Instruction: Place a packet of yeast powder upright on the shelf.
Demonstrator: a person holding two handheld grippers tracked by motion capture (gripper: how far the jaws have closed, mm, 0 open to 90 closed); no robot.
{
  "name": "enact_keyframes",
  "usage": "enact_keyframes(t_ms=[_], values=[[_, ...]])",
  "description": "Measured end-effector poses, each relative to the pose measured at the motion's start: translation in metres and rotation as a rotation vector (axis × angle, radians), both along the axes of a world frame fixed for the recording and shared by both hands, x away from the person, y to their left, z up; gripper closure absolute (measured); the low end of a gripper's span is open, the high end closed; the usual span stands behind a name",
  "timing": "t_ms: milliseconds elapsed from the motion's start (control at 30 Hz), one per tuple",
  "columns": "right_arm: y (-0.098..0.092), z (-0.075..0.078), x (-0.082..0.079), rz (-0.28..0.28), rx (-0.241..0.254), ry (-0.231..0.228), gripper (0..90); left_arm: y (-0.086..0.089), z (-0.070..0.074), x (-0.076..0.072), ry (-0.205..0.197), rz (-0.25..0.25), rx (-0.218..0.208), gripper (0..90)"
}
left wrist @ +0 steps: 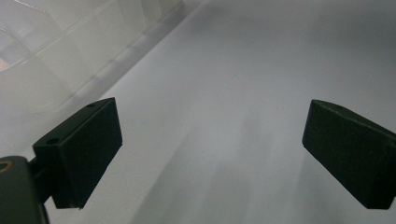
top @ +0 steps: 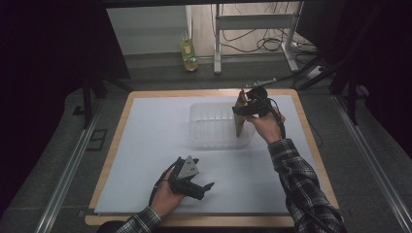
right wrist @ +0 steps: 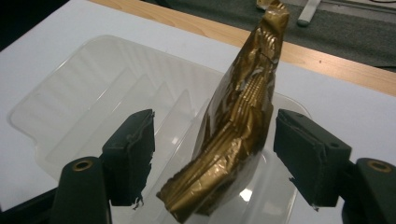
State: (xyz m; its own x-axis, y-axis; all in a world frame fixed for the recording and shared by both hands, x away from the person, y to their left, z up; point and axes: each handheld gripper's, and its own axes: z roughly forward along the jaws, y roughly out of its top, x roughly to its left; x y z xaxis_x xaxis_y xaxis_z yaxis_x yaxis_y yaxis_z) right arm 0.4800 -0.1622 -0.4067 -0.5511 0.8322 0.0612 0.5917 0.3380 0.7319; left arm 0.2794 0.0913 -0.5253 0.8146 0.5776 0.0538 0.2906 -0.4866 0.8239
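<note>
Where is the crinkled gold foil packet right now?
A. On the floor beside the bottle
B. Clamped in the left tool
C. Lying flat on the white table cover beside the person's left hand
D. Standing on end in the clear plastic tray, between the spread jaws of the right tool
D: the crinkled gold foil packet stands in the clear plastic tray, with gaps to both jaws of the right tool.

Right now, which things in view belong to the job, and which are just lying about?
In the job:
- gold foil packet, standing between the open right gripper jaws, over the tray
- clear plastic tray
- right gripper

Lying about:
- left gripper, open, idle on the white sheet
- bottle on the floor beyond the table
- cables on the floor
</note>
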Motion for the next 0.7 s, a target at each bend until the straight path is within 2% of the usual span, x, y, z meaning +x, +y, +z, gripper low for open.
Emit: enact_keyframes(t_ms=[233, 700], values=[[-0.006, 0.002, -0.004, 0.009, 0.017, 0.012, 28.3, 0.0, 0.0, 0.0, 0.0, -0.001, 0.001, 4.8], [-0.013, 0.004, -0.019, 0.072, 0.025, -0.005, 26.4, 0.0, -0.001, 0.0, -0.002, -0.001, 0.006, 4.8]])
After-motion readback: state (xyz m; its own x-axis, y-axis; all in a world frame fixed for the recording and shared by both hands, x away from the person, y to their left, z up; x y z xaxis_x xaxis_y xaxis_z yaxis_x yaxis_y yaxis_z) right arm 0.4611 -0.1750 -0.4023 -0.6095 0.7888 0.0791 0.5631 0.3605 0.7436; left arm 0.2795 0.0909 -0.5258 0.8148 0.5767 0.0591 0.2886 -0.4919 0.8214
